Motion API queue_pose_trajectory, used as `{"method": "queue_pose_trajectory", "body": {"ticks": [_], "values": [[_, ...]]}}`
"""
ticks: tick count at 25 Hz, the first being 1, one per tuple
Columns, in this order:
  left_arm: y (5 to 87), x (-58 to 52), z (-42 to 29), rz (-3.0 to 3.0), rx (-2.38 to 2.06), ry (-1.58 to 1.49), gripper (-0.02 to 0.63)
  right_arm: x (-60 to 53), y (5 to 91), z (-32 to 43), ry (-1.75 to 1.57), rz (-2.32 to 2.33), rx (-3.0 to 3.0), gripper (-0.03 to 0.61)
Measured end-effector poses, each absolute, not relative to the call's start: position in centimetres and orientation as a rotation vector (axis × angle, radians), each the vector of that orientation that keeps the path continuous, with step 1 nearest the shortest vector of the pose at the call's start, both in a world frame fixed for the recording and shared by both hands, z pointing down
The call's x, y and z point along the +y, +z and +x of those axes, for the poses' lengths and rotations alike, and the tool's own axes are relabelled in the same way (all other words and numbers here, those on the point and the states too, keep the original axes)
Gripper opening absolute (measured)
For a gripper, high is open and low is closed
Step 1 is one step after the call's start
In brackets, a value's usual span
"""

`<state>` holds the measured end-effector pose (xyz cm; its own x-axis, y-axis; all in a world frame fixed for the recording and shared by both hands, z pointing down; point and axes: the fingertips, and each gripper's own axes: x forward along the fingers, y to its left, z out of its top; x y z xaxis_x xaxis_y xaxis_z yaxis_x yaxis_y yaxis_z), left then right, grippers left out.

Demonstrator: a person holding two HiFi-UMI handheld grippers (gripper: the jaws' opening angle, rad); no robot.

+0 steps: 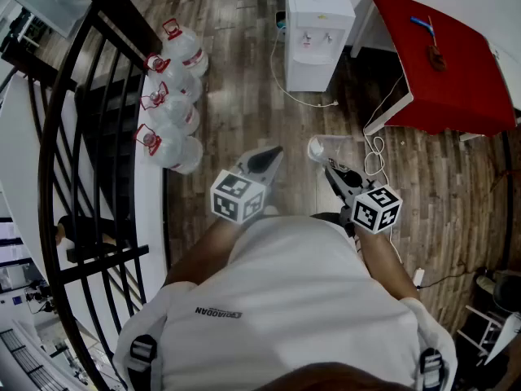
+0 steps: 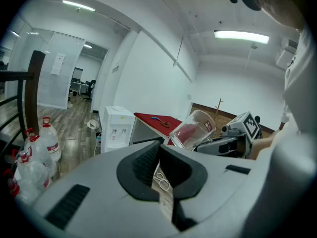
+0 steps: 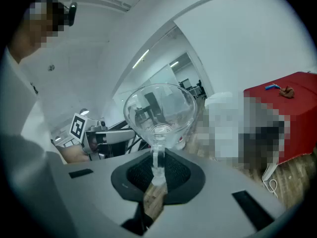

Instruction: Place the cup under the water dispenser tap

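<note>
A clear plastic cup [image 1: 318,148] is held out in front of me, over the wooden floor, with my right gripper [image 1: 331,168] shut on its wall. In the right gripper view the cup [image 3: 159,112] rises from between the pads [image 3: 141,170], mouth towards the camera. My left gripper [image 1: 275,155] hangs beside it, a little to the left, shut on nothing; its jaws meet at the tips [image 2: 158,147]. The white water dispenser [image 1: 317,32] stands well ahead against the wall, its two taps facing me. It also shows in the left gripper view, as the dispenser [image 2: 117,127] left of the cup [image 2: 194,130].
A red table [image 1: 444,59] stands right of the dispenser, with small items on top. Several large water bottles [image 1: 171,96] line the floor at the left beside a dark stair railing [image 1: 89,104]. White cables [image 1: 376,157] trail on the floor near the table leg.
</note>
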<state>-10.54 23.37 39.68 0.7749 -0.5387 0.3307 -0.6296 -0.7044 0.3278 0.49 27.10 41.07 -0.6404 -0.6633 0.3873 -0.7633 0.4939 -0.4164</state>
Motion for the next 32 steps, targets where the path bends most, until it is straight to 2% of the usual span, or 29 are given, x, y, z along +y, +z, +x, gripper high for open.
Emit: {"method": "queue_pose_trajectory", "body": {"ticks": [5,11,19,32], "values": [[40.9,22.1,-14.1,2.519,-0.894,0.293,-0.003,25.6,41.2,-2.3,0.844,1.238,-2.554,0.043],[41.1,21.4,-14.6,2.504,-0.894,0.25,-0.003,25.2,40.5,-3.2,0.853,1.224,-2.567,0.043],[41.8,22.4,-12.9,2.509,-0.846,0.271,-0.003,25.4,41.4,-2.4,0.913,1.224,-2.544,0.043],[40.5,17.9,-6.8,2.517,-0.895,0.308,-0.003,22.2,41.3,4.2,0.836,1.185,-2.556,0.043]]}}
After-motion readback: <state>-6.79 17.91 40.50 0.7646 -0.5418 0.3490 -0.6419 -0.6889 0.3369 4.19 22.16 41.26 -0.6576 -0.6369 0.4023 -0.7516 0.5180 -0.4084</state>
